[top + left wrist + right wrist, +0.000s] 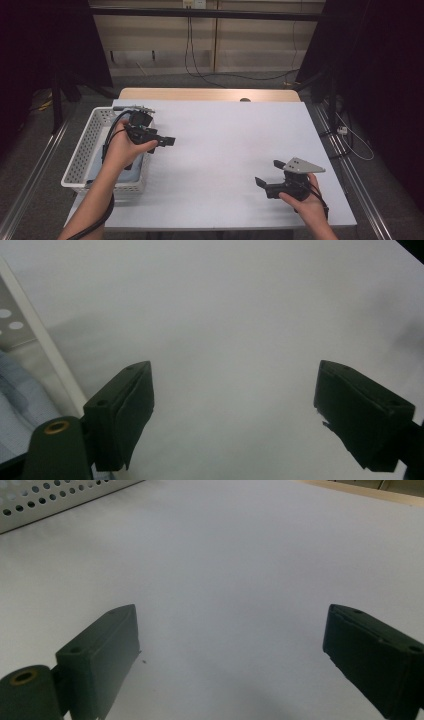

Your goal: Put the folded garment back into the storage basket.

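Blue cloth (pixel 131 165) sits in your white basket (pixel 85 150) at 9 o'clock; both tools, left (pixel 167 141) and right (pixel 267 172), released and empty over bare bench (pixel 225 145).

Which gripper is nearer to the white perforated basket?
Left. The left gripper hovers at the white perforated basket's right edge, jaws open over the table. The right gripper is far across the table, also open.

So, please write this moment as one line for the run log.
left tool: open, empty, beside basket | right tool: open, empty, over table | basket: light blue cloth inside
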`<move>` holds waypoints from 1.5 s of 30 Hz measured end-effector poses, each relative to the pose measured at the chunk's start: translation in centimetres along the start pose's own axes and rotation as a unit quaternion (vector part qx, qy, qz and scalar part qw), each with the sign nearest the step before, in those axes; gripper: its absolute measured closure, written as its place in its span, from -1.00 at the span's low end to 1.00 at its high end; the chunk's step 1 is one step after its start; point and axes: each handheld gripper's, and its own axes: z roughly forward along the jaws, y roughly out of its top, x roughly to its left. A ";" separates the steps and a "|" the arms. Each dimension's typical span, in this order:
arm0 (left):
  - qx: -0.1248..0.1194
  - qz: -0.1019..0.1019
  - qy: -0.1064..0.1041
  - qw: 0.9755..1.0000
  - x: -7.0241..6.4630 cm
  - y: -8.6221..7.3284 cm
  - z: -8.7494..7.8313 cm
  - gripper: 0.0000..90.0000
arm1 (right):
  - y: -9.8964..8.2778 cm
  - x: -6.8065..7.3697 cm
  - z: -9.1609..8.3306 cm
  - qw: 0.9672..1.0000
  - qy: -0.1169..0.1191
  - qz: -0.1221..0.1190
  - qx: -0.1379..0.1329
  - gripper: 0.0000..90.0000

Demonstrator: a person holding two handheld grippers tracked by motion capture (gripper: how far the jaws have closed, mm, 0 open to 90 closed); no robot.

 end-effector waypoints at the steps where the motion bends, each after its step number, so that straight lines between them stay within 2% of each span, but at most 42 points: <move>1: 0.000 0.000 0.000 1.000 0.0 0.0 0.0 -0.63 | 0.0 0.0 0.0 1.000 0.000 0.000 0.000 -0.84; 2: 0.005 0.006 -0.005 1.000 -0.2 0.0 0.1 -0.64 | 0.0 0.0 0.0 1.000 0.001 0.000 0.001 -0.84; 14: 0.004 0.024 -0.018 1.000 -1.5 -0.3 0.6 -0.65 | -0.1 0.0 0.0 1.000 0.007 0.002 0.004 -0.85; 15: 0.001 0.020 -0.020 1.000 -1.7 -0.3 0.8 -0.65 | -0.1 0.0 0.0 1.000 0.007 0.001 0.004 -0.85; 16: 0.006 0.027 -0.022 0.999 -1.7 -0.3 0.8 -0.65 | -0.1 0.0 0.0 1.000 0.008 0.001 0.005 -0.85; 26: 0.009 0.031 -0.031 0.999 -2.4 -0.7 1.6 -0.66 | -0.1 0.0 0.0 1.000 0.009 0.003 0.004 -0.85; 32: 0.013 0.049 -0.038 0.998 -3.1 -0.8 1.8 -0.67 | -0.2 -0.1 0.0 1.000 0.009 0.002 0.004 -0.85; 45: 0.014 0.054 -0.049 0.997 -3.9 -1.6 2.5 -0.68 | -0.2 0.0 0.1 1.000 0.012 0.002 0.004 -0.86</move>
